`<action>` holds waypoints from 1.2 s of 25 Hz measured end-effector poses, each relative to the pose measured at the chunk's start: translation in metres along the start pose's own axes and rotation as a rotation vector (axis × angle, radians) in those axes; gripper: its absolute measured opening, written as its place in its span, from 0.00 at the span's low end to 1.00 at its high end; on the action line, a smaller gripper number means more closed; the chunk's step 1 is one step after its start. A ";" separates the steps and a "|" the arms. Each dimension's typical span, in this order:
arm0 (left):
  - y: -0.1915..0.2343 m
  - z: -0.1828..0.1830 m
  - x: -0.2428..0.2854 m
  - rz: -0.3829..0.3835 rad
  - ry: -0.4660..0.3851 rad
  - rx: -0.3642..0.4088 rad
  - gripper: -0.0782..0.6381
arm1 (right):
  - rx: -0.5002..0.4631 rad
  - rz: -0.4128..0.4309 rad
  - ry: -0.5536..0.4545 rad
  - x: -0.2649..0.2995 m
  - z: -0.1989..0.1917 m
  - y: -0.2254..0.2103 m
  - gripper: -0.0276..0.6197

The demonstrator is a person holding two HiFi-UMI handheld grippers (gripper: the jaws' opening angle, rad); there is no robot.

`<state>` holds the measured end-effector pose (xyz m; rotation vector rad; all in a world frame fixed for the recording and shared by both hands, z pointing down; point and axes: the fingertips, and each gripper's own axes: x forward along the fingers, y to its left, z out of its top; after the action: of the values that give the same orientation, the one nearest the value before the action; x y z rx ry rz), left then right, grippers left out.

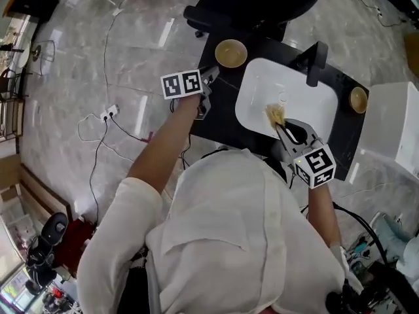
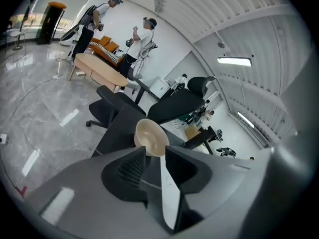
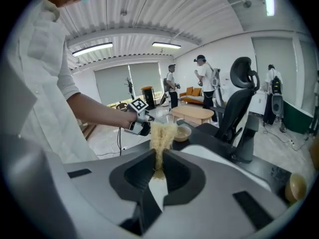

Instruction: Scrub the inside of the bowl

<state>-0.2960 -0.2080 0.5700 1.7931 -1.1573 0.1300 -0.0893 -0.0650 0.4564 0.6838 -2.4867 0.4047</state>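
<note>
A pale wooden bowl [image 1: 230, 53] stands on the far left corner of the black counter [image 1: 219, 113]. My left gripper [image 1: 211, 76] is just short of it, open. In the left gripper view the bowl [image 2: 151, 137] sits right beyond the open left gripper [image 2: 155, 149], with nothing between the jaws. My right gripper [image 1: 280, 128] hovers over the white sink [image 1: 255, 90], shut on a yellowish fibrous scrubber [image 1: 275, 114]. In the right gripper view the scrubber [image 3: 160, 133] sticks up from the shut right gripper [image 3: 159, 153], with the bowl [image 3: 183, 132] and left gripper [image 3: 141, 122] behind it.
A black faucet [image 1: 315, 61] rises at the sink's far side. A second wooden bowl [image 1: 358, 99] sits on the counter's right end, next to a white box [image 1: 393, 126]. A black office chair [image 1: 249, 5] stands behind the counter. Cables [image 1: 108, 113] lie on the floor at left.
</note>
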 end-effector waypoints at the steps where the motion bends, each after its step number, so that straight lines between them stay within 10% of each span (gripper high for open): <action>1: 0.006 0.003 0.009 -0.006 0.012 -0.017 0.26 | 0.021 -0.028 0.003 -0.002 -0.003 0.003 0.10; 20: 0.057 0.015 0.084 0.050 0.165 -0.053 0.24 | 0.153 -0.180 0.070 -0.019 -0.026 0.003 0.10; 30: 0.017 0.014 0.062 0.126 0.180 0.263 0.12 | 0.089 -0.153 0.052 -0.017 -0.014 -0.008 0.10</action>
<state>-0.2798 -0.2597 0.6068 1.8900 -1.1642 0.5281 -0.0667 -0.0597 0.4591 0.8810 -2.3598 0.4719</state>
